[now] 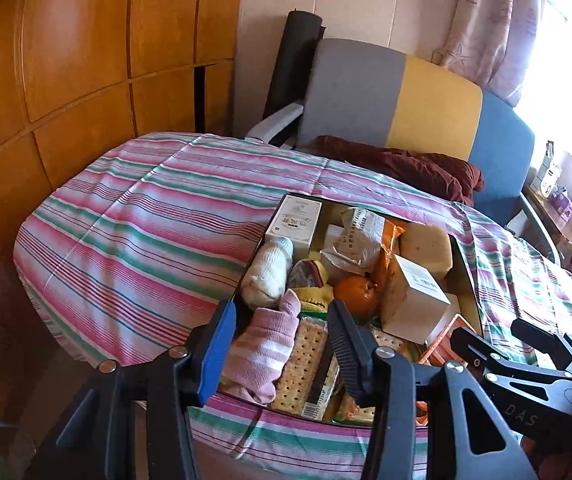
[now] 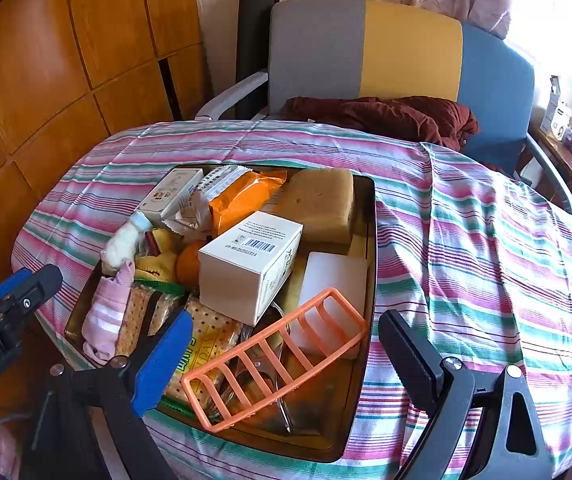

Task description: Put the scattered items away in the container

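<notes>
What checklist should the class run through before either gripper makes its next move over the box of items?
1. Left gripper empty: ok; nothing pressed between its pads, pink striped sock lies below.
2. Right gripper empty: ok; jaws stand wide over the orange rack.
3. Items inside the container: ok; white barcode box, orange fruit and sponge all lie within it.
4. Striped cloth free of stray items: ok in the visible part; the near edge is hidden by the grippers.
5. Orange rack settled: not ok; it lies tilted over the other things.
6. Grippers apart: ok; no contact visible.
</notes>
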A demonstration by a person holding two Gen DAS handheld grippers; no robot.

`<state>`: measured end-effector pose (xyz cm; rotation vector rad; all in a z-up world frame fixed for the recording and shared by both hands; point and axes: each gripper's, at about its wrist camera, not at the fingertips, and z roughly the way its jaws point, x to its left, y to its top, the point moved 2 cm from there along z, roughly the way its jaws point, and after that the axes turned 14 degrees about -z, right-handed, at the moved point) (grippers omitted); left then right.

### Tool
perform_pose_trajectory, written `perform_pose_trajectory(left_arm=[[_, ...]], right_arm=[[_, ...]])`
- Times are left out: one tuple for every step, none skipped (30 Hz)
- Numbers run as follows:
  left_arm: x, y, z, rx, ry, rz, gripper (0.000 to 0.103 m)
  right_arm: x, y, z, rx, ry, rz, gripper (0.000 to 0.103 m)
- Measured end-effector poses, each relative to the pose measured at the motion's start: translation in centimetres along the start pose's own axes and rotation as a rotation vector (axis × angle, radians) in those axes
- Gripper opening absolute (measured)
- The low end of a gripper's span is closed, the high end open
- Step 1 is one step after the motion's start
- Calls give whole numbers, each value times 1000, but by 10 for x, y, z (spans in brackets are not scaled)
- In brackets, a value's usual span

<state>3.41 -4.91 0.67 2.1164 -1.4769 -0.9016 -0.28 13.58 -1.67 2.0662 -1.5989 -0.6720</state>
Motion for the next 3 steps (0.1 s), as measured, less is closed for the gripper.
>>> perform_pose_trajectory(left_arm=[[0,0,0,-1,4,2,48],[1,0,0,-1,5,0,48],[2,1,1,3,6,-6,48]], right_arm=[[0,0,0,0,0,0,95],[0,0,0,0,1,1,95],[0,0,0,0,2,3,95]])
